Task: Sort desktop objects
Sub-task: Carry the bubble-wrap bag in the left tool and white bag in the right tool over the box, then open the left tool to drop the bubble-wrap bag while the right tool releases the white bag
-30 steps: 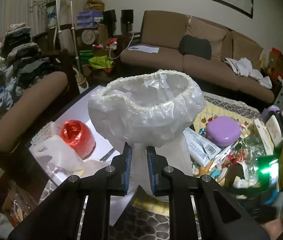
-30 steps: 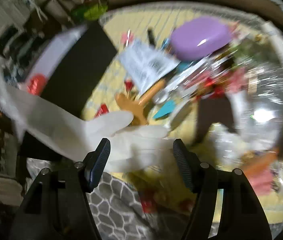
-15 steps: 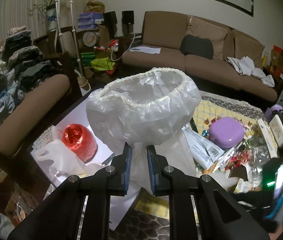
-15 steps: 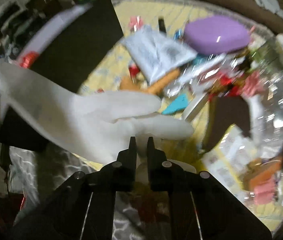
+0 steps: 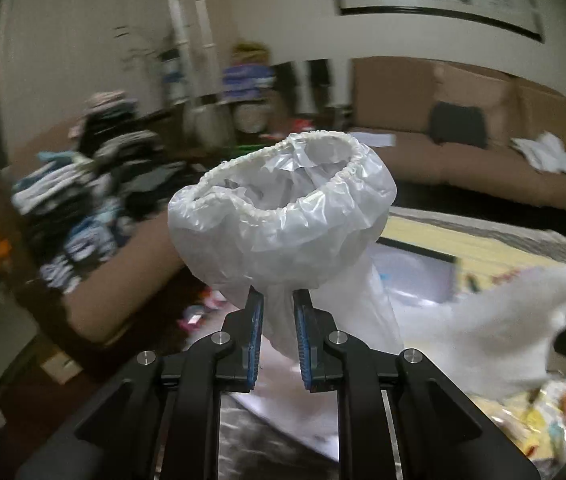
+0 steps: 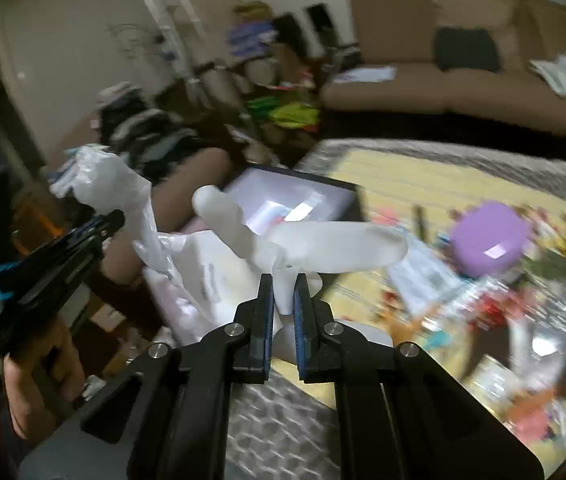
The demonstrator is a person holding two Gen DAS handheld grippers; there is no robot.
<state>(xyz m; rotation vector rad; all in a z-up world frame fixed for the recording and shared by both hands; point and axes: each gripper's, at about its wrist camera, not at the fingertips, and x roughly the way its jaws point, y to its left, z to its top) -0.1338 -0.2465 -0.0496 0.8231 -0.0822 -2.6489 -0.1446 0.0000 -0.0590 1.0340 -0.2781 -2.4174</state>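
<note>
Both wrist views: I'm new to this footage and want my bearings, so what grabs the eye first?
Front and centre in the left wrist view, the left gripper pinches the cuff end of a long white glove, its frilled elastic opening gaping upward. In the right wrist view, the right gripper is shut on one of that glove's fingers, the others splaying above it. To the right, a purple case stands out among blurred clutter on the yellow tablecloth.
</note>
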